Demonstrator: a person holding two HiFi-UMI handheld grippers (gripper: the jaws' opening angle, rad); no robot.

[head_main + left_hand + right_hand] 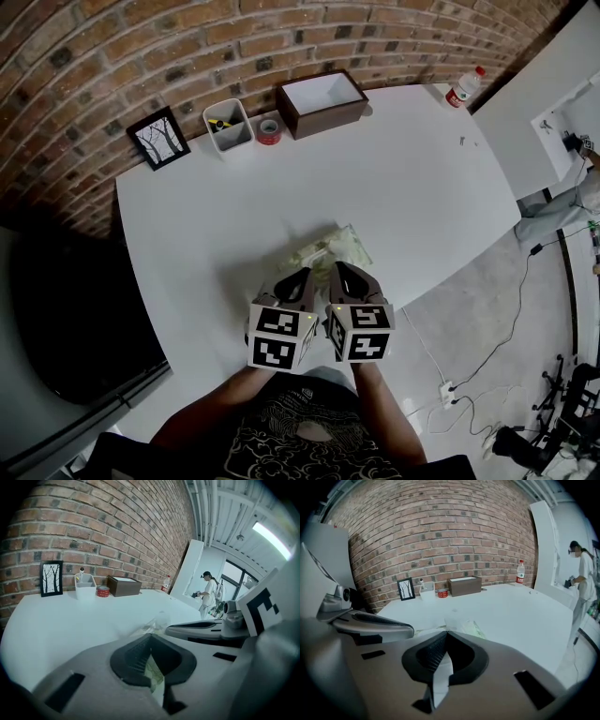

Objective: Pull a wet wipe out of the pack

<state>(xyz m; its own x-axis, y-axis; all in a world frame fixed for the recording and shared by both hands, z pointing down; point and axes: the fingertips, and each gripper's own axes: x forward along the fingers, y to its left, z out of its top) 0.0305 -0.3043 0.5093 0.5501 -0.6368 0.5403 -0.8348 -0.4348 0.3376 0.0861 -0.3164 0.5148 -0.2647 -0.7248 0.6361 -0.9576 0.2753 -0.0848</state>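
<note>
1. A white desk (422, 187) stands against a curved red-brick wall (141, 47). Along its far edge, from left to right, are a framed tree picture (157, 138), a white pen pot (229, 125), a red tape roll (268, 131), an open brown box (321, 101) and a water bottle (464, 87).
2. The wet wipe pack (333, 251), pale with green print, is on the desk near the front edge. Its near end reaches the tips of both tongs.
3. The left tongs (300, 277) are pressed together on a green-printed edge of the pack.
4. The right tongs (339, 272), just beside the left, are closed on a white strip (440, 677). Whether it is a wipe or the pack's flap cannot be told.
5. A person in white (583, 573) stands off to the right, well away from the desk.
</note>
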